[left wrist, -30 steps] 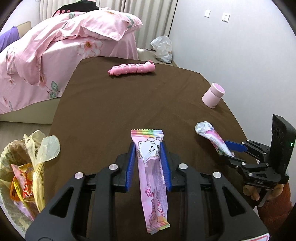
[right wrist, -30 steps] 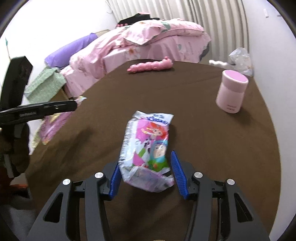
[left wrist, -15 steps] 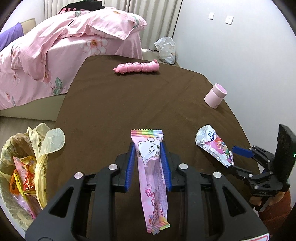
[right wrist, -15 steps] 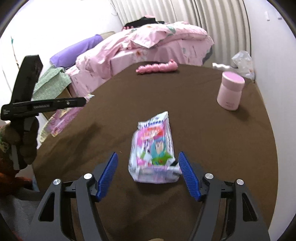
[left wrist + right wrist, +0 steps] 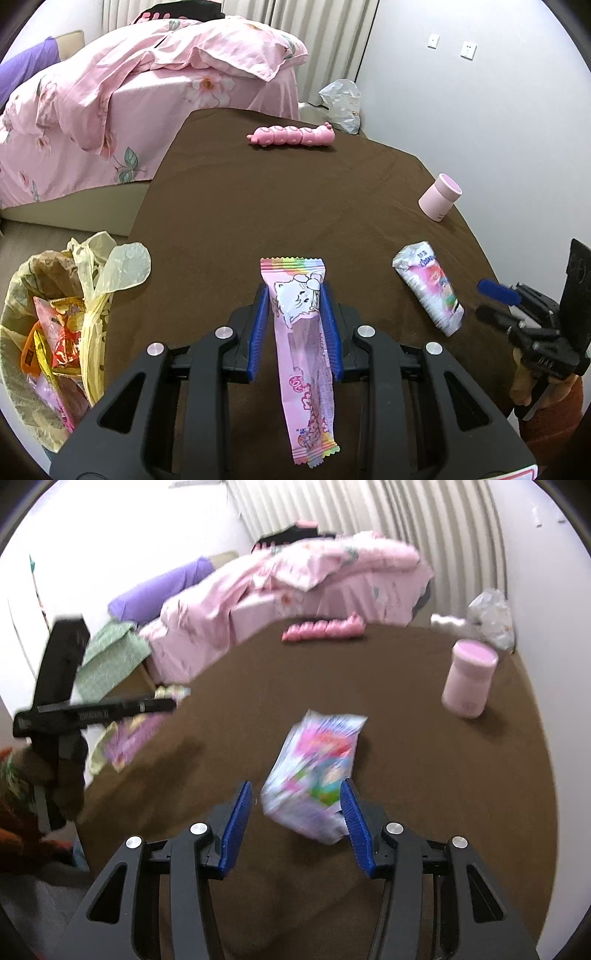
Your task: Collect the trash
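My left gripper (image 5: 294, 295) is shut on a long pink candy wrapper (image 5: 306, 350), held above the brown table (image 5: 258, 206); the wrapper's tail hangs back toward the camera. A crumpled silver-and-pink snack packet (image 5: 317, 764) lies on the table between the blue pads of my right gripper (image 5: 295, 790). Its jaws are closing: the right pad touches the packet, while a gap shows at the left pad. The left wrist view shows the same packet (image 5: 428, 284) just ahead of the right gripper (image 5: 495, 299). This view is blurred.
A yellow-lined trash bag (image 5: 55, 325) holding several wrappers stands beside the table's left edge. A pink cup (image 5: 439, 197) stands at the right, and a pink caterpillar toy (image 5: 291, 134) lies at the far edge. A pink bed (image 5: 129, 92) lies beyond.
My right gripper's jaws spread wide off the snack packet, then narrowed around it again; the packet shifted slightly. The left gripper kept its hold on the pink wrapper.
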`<state>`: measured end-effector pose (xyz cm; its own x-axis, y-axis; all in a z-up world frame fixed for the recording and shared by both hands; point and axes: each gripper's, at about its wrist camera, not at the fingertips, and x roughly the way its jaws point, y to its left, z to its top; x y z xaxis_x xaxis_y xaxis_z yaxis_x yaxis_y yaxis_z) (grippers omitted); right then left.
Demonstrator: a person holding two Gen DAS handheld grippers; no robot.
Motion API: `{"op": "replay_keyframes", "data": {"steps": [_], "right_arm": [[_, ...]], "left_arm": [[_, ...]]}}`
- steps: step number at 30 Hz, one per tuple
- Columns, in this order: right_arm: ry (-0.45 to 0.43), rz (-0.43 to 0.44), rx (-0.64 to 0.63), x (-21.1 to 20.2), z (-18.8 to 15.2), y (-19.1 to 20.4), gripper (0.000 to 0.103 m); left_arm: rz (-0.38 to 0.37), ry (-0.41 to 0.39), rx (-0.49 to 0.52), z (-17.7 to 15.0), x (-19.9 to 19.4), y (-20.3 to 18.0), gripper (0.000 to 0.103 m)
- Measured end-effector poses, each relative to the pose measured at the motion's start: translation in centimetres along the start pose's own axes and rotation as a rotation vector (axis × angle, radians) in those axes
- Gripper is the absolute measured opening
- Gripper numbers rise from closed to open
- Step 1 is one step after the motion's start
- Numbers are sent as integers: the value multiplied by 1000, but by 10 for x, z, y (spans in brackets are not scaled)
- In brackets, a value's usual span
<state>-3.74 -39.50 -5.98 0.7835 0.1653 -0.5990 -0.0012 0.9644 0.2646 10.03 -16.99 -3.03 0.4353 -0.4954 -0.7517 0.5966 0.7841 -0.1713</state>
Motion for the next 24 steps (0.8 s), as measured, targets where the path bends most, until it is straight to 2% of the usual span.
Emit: {"op": "replay_keyframes", "data": {"steps": [3, 6, 10, 12, 14, 19, 24], "right_arm": [[17, -18, 34, 7, -1, -5, 47], [74, -8, 44, 22, -5, -4, 47], [151, -26, -33, 40, -8, 10, 47], [155, -36, -67, 40, -7, 15, 36], [155, -23, -71, 40, -6, 16, 24], [114, -3, -115, 35, 4, 25, 21], [50, 52, -208, 35, 38, 56, 21]], "left_arm": [[-3, 6, -4, -1, 2, 0, 26], [-5, 6, -2, -2, 1, 0, 26], [0, -4, -6, -3, -1, 0, 26], [2, -8, -9, -3, -2, 2, 26], [4, -15, -15, -4, -5, 4, 26], [8, -67, -25, -1, -23, 10, 26], [32, -165, -33, 10, -54, 24, 26]]}}
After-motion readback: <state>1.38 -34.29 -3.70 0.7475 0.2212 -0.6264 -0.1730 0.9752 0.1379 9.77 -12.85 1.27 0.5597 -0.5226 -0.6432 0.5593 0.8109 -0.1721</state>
